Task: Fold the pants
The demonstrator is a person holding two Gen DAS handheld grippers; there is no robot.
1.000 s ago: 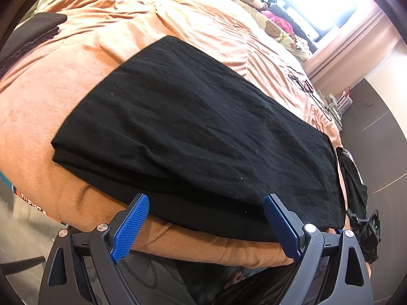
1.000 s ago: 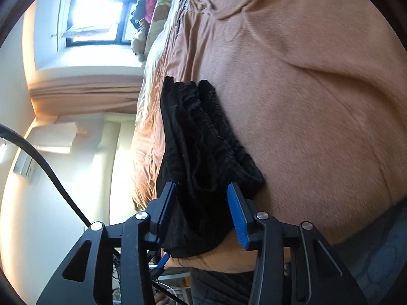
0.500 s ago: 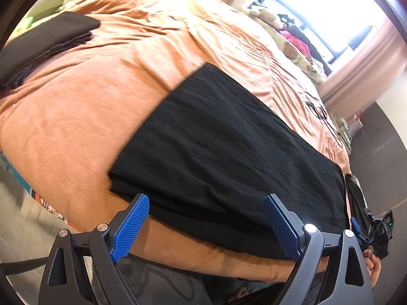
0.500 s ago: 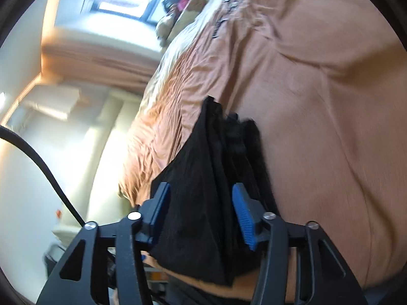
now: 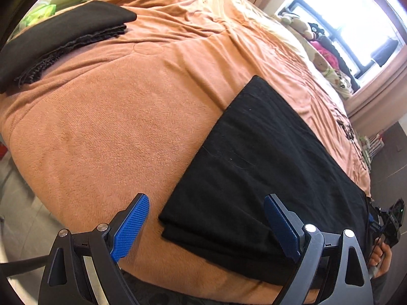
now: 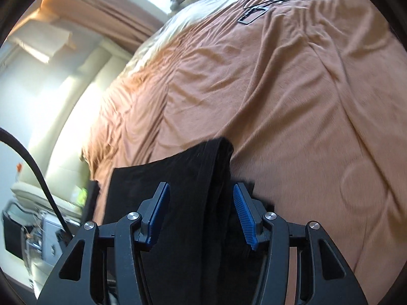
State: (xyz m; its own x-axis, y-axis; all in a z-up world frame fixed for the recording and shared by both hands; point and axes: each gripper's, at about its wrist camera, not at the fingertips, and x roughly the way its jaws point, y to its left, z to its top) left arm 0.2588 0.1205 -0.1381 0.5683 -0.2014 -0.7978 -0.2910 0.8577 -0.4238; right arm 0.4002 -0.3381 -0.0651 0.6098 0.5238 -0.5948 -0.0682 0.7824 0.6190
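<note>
On the near edge of a bed with an orange blanket [image 5: 122,117] lie black pants [image 5: 267,167], folded flat into a long rectangle of several layers, the layered corner at the near left. Left gripper [image 5: 206,228] hangs low at the blanket's edge, jaws wide apart, nothing between the 2 blue pads touching either. Left pad [image 5: 131,227] is over bare blanket, right pad [image 5: 279,228] over the pants' near edge; the folded corner sits between them. Contact with fabric: cannot tell.

In the right wrist view the pants [image 6: 193,183] show end-on, bunched up and raised off the blanket [image 6: 292,101]. Right gripper [image 6: 201,214] straddles that raised end, jaws part open, with gaps showing between pads [image 6: 244,218] and cloth, so not clamped. View is a bit blurred.

The right gripper [image 5: 389,223] also shows in the left view at the far right end of the pants, with part of the person's hand [image 5: 380,256] below it.

Other stuff: a second folded black garment [image 5: 58,33] at the far left of the bed, well apart from the pants. Stuffed toys [image 5: 323,63] by the window [image 5: 356,17]. Black glasses-like frames and a cord [image 6: 269,2] on the far blanket. A black cable [image 6: 30,167] crosses the left of the right view.
</note>
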